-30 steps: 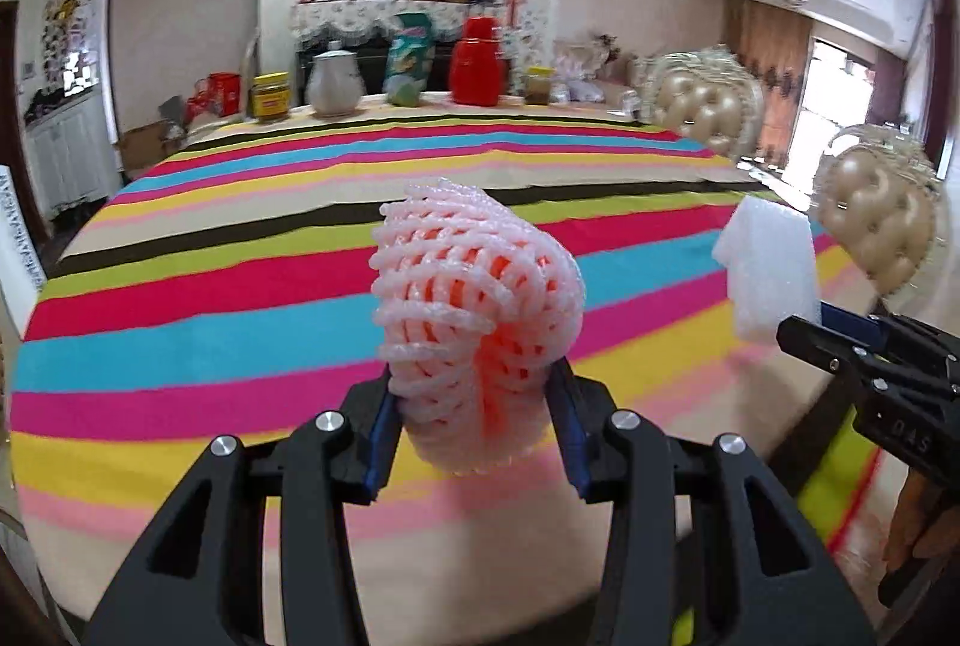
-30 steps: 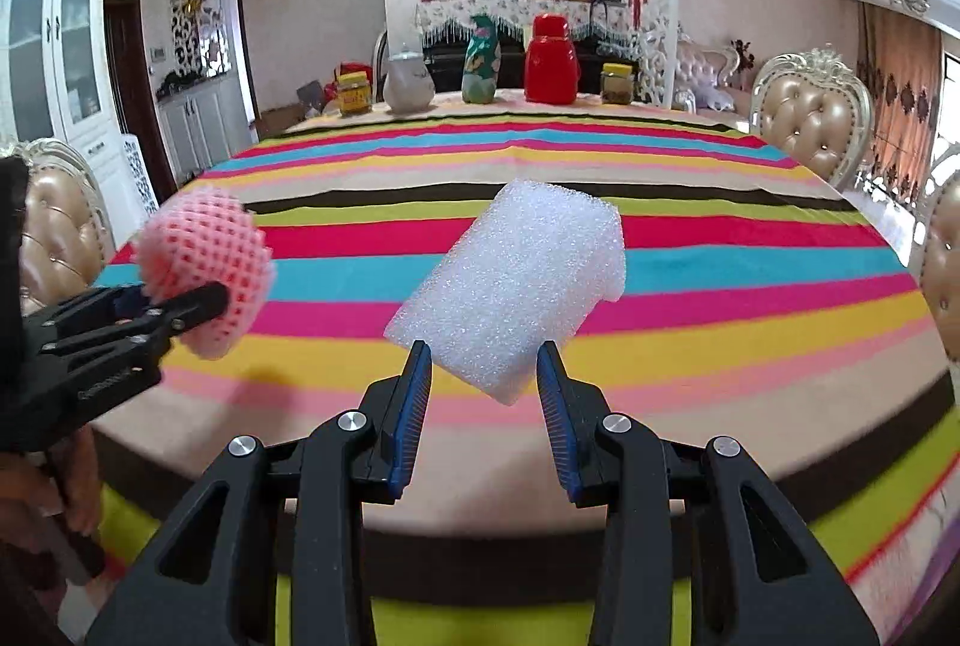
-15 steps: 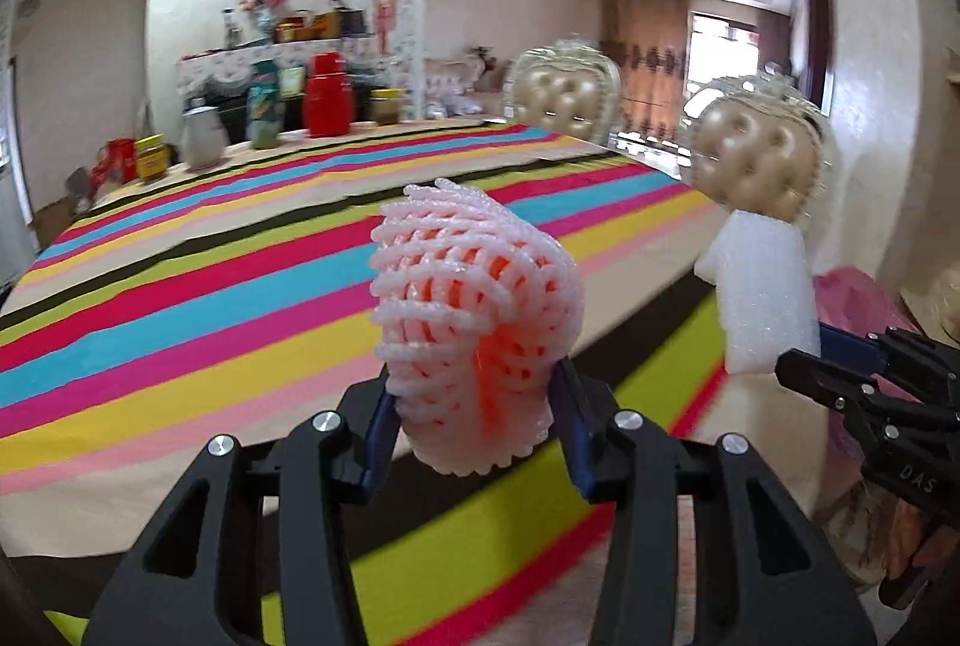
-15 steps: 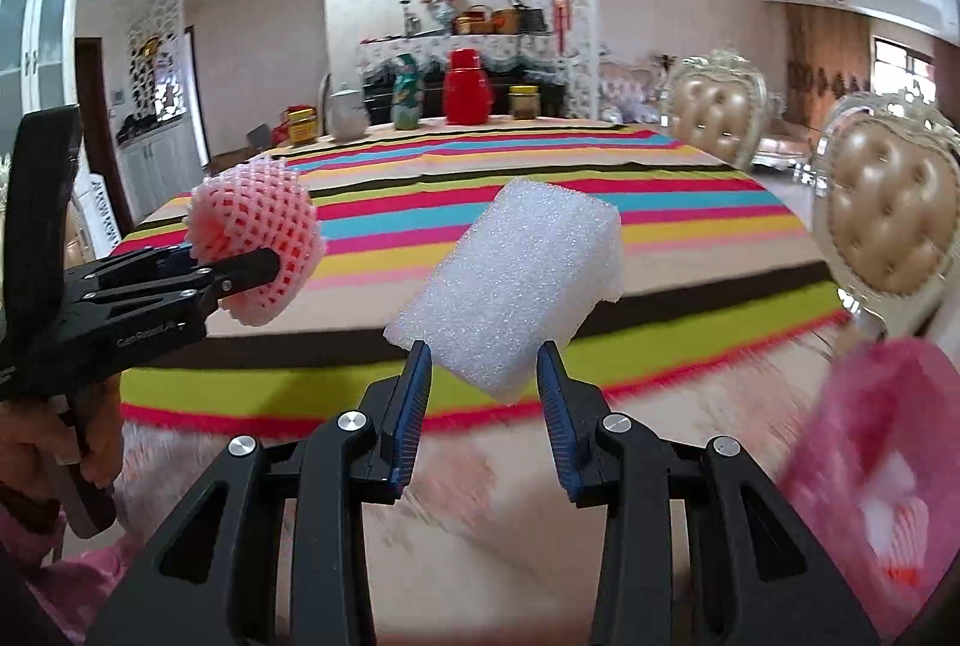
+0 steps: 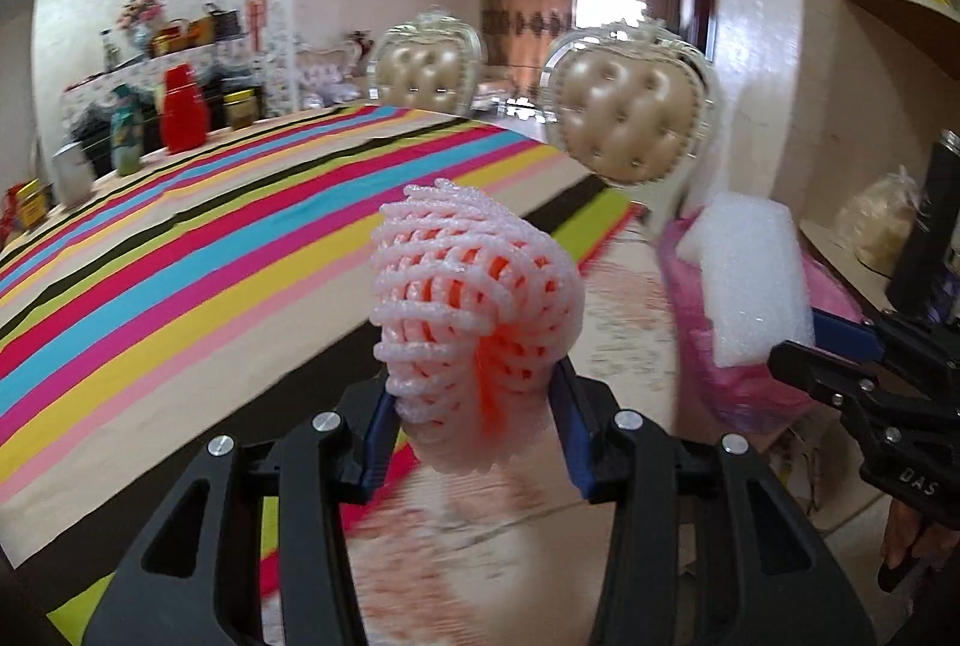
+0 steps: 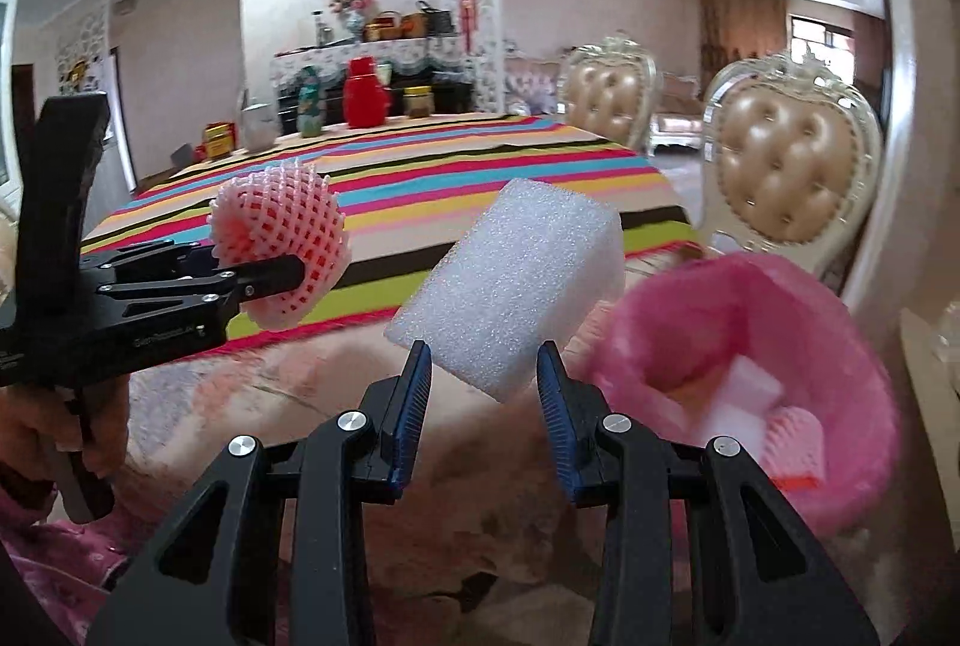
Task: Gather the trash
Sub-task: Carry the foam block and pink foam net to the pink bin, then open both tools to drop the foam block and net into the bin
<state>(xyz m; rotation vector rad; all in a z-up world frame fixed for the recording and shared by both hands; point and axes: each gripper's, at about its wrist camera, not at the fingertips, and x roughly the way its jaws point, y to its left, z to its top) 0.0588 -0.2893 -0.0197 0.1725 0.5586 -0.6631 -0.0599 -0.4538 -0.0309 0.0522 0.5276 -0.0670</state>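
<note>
While both loads are carried clear of the counter, the findings stand as follows.

Left claw: closed on the pink foam fruit net; the net bulges above and ahead of the fingertips, gripped only at its lower part.

Right claw: closed on the white foam block at its lower corner; most of the block stands ahead of the jaws, tilted.

Bin: pink-lined, open-topped, low and to the right of the right claw, just beside it; it holds white and pink foam pieces. In the left wrist view it lies right of the left claw, behind the foam block.

Step in hand, as judged: delivery of both pieces to the bin.

Method advised: bring the right claw over the liner mouth first, release only once the block is inside the rim, then follow with the left.

Risk: both pieces look light and springy; a high release may bounce out. The liner rim looks soft, so avoid snagging it.
</note>
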